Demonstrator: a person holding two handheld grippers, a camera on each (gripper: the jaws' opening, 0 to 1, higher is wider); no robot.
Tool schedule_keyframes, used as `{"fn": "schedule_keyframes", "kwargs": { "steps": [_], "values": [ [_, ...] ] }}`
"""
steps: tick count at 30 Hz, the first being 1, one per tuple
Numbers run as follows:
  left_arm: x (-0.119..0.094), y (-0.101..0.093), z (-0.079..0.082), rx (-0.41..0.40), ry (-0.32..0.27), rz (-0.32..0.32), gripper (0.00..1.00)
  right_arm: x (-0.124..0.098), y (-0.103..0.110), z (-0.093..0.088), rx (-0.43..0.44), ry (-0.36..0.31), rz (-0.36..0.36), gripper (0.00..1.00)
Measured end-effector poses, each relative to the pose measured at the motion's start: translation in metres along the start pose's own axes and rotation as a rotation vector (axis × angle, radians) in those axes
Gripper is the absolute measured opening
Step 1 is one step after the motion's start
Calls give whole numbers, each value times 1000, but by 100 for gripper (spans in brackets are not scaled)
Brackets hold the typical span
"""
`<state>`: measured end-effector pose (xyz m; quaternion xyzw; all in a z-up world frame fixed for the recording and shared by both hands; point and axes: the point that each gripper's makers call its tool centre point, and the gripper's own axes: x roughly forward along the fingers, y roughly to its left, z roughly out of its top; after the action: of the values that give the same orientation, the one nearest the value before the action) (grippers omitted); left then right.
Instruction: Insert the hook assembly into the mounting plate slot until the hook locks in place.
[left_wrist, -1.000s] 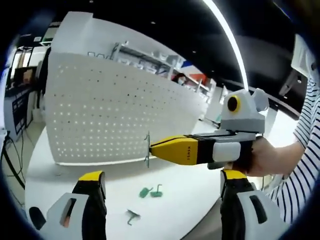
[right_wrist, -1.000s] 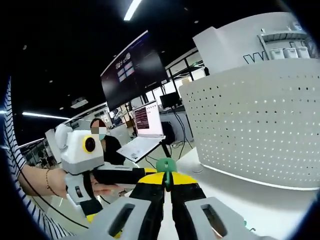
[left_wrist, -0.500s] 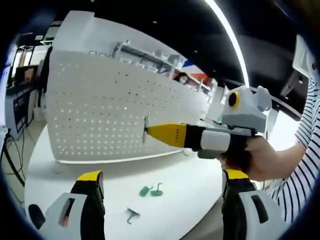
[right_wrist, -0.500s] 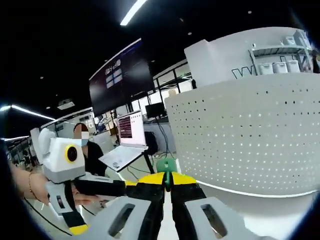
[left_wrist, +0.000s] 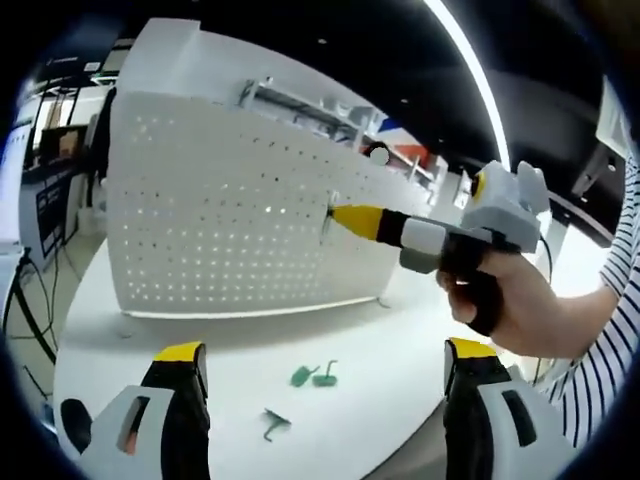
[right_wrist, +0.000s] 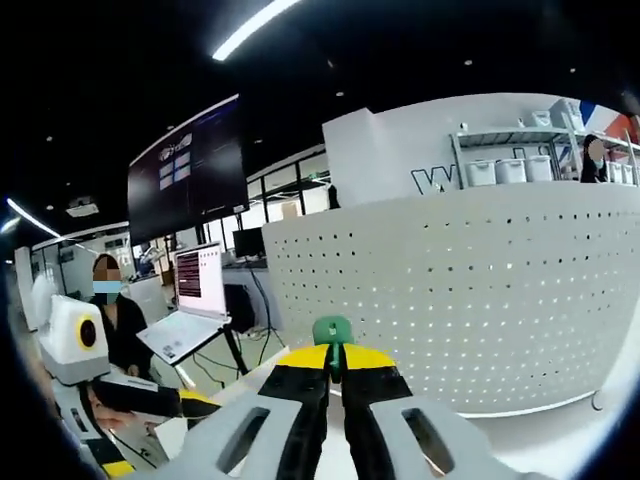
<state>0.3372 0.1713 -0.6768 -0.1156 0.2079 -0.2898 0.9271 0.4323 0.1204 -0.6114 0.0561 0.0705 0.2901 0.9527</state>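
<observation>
The right tool (left_wrist: 335, 216) is clamped on a green hook (right_wrist: 332, 331), its jaws pressed together with the hook's head poking out past the tips. In the left gripper view, that tool's long axis points straight at the white pegboard (left_wrist: 220, 215), the tip right at the perforated face, contact unclear. The left tool (left_wrist: 318, 365) stands wide open and empty, low over the bench (left_wrist: 380, 340), farther from the board, with spare hooks (left_wrist: 313, 376) lying ahead of it.

The left gripper view looks from farther back across the white table (left_wrist: 400, 330) toward the pegboard (left_wrist: 220, 220). The right gripper view faces that pegboard (right_wrist: 450, 290) from nearer.
</observation>
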Motion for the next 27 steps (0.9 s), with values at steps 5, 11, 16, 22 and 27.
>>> {"fn": "schedule_keyframes", "kwargs": {
  "steps": [5, 11, 16, 22, 27],
  "values": [
    [2, 1, -1, -1, 4, 1, 100, 8, -13, 3, 11, -13, -38, 0],
    [2, 2, -3, -8, 8, 2, 100, 15, -29, 8, -7, -36, -92, 0],
    [1, 7, -4, -10, 11, 11, 100, 22, -44, 14, -23, -58, -142, 0],
    [0, 11, -4, -14, 11, 14, 100, 29, -65, 20, -27, -81, -207, 0],
    [-1, 14, -4, -25, 15, 13, 100, 37, -74, 24, -64, -89, -237, 0]
  ]
}}
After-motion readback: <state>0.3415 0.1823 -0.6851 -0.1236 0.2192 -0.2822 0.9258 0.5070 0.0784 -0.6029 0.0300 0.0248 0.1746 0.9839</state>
